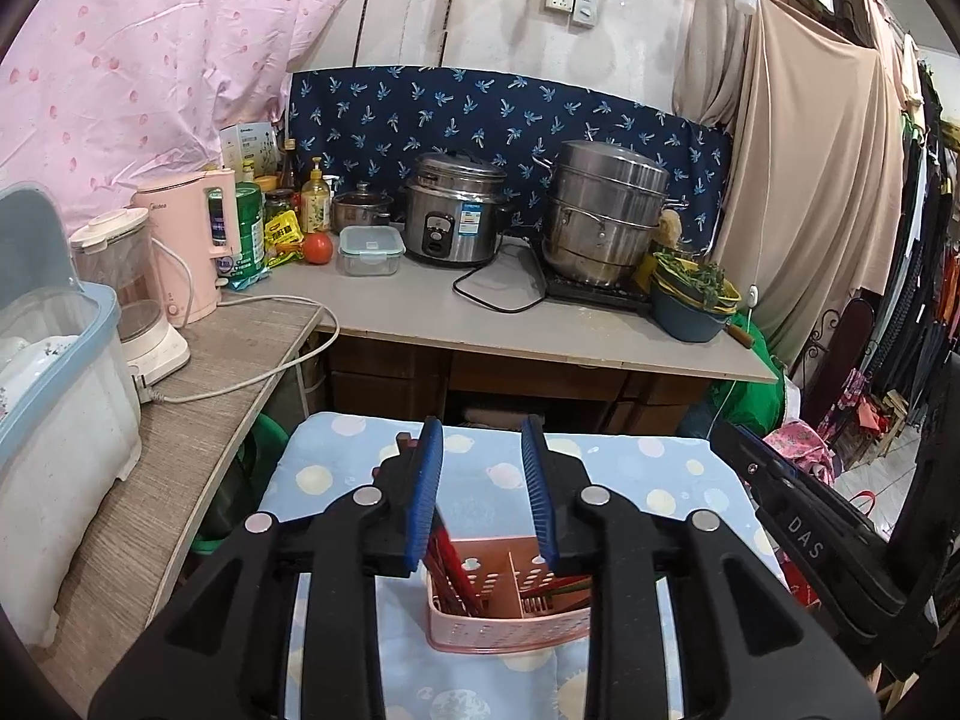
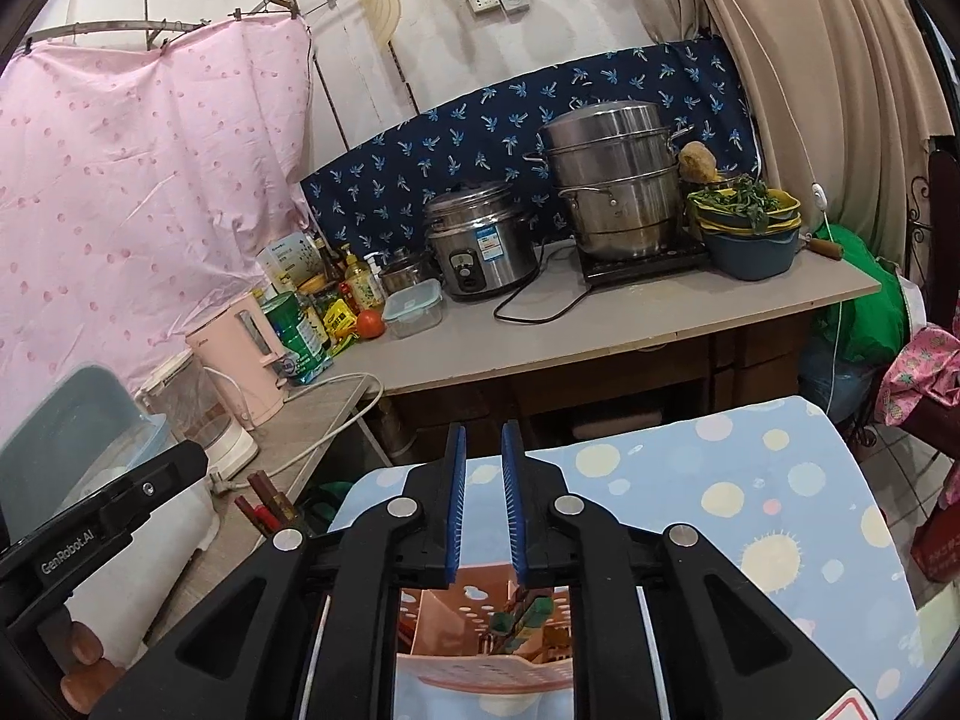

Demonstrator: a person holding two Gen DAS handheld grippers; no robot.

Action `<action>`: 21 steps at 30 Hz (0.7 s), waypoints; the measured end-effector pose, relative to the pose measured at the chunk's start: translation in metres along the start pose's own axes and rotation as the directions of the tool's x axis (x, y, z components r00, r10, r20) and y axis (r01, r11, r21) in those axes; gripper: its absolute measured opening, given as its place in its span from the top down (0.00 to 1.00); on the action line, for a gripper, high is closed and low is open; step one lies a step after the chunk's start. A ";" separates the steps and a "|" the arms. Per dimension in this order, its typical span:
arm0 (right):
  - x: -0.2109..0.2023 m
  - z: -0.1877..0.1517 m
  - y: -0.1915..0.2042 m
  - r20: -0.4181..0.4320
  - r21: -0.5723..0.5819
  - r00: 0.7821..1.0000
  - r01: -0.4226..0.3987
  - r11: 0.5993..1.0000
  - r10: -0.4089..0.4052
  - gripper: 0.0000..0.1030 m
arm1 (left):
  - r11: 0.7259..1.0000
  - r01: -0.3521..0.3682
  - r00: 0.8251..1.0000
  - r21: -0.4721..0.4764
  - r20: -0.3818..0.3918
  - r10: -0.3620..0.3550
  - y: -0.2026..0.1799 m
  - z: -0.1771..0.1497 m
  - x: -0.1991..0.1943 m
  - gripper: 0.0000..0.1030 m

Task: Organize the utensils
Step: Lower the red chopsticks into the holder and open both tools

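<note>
Left wrist view: my left gripper hangs over pink holder on dotted cloth, jaws apart, empty. Red chopsticks stand in left compartment, sorted by kind. Right gripper nearly together, holding nothing.

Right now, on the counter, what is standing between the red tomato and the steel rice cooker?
In the left wrist view, a clear food container with a blue-green lid stands between the tomato and the rice cooker. The right wrist view shows the same.

Two hand-held grippers, one pink utensil holder, two kettles.
</note>
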State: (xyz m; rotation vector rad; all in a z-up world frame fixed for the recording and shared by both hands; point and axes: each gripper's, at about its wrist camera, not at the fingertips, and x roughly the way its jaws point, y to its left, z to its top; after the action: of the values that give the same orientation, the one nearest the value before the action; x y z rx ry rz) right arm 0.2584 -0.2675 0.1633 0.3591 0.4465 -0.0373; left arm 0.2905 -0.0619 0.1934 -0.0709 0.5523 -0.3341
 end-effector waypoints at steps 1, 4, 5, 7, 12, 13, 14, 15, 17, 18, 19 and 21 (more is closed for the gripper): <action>-0.001 -0.001 0.000 -0.001 -0.001 1.000 -0.002 1.000 0.002 0.84 | 1.000 0.000 1.000 -0.001 -0.001 0.000 0.001 0.000 0.000 0.73; -0.005 -0.003 0.003 -0.004 -0.007 1.000 -0.006 1.000 0.006 0.83 | 1.000 -0.004 1.000 0.002 -0.001 0.004 0.001 -0.003 -0.003 0.68; -0.007 -0.004 0.003 -0.004 -0.010 1.000 -0.006 1.000 0.006 0.83 | 1.000 -0.007 1.000 0.004 -0.001 0.007 0.000 -0.004 -0.004 0.68; -0.010 -0.007 0.005 -0.006 -0.017 1.000 -0.004 1.000 0.004 0.82 | 1.000 -0.006 1.000 0.007 -0.004 0.006 -0.001 -0.005 -0.005 0.68; -0.019 -0.013 0.007 -0.012 -0.019 1.000 -0.012 1.000 0.011 0.82 | 1.000 -0.014 1.000 0.018 -0.009 0.014 -0.002 -0.011 -0.010 0.68; -0.022 -0.015 0.008 -0.013 -0.018 1.000 -0.015 1.000 0.015 0.82 | 1.000 -0.014 1.000 0.021 -0.009 0.014 -0.003 -0.013 -0.012 0.68; -0.025 -0.017 0.009 -0.015 -0.020 1.000 -0.018 1.000 0.017 0.81 | 1.000 -0.015 1.000 0.022 -0.010 0.015 -0.003 -0.015 -0.013 0.68; -0.028 -0.020 0.010 -0.017 -0.024 1.000 -0.019 1.000 0.019 0.80 | 1.000 -0.016 1.000 0.025 -0.010 0.017 -0.003 -0.016 -0.015 0.68; -0.034 -0.025 0.012 -0.019 -0.034 1.000 -0.018 0.999 0.017 0.79 | 0.999 -0.019 1.000 0.028 -0.009 0.020 -0.003 -0.019 -0.019 0.68; -0.038 -0.029 0.014 -0.020 -0.042 1.000 -0.014 0.999 0.014 0.79 | 0.999 -0.020 1.000 0.029 -0.011 0.021 -0.003 -0.021 -0.020 0.68; -0.040 -0.032 0.015 -0.023 -0.048 1.000 -0.013 0.999 0.012 0.79 | 0.999 -0.022 1.000 0.029 -0.013 0.023 -0.003 -0.023 -0.022 0.68; -0.044 -0.040 0.017 -0.036 -0.059 0.999 -0.014 0.998 0.011 0.78 | 0.999 -0.025 0.999 0.029 -0.019 0.026 -0.002 -0.027 -0.025 0.68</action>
State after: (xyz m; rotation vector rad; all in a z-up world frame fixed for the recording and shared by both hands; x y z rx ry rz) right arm 0.2034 -0.2398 0.1541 0.3047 0.4791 -0.0056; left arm 0.2556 -0.0550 0.1828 -0.0328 0.5670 -0.3183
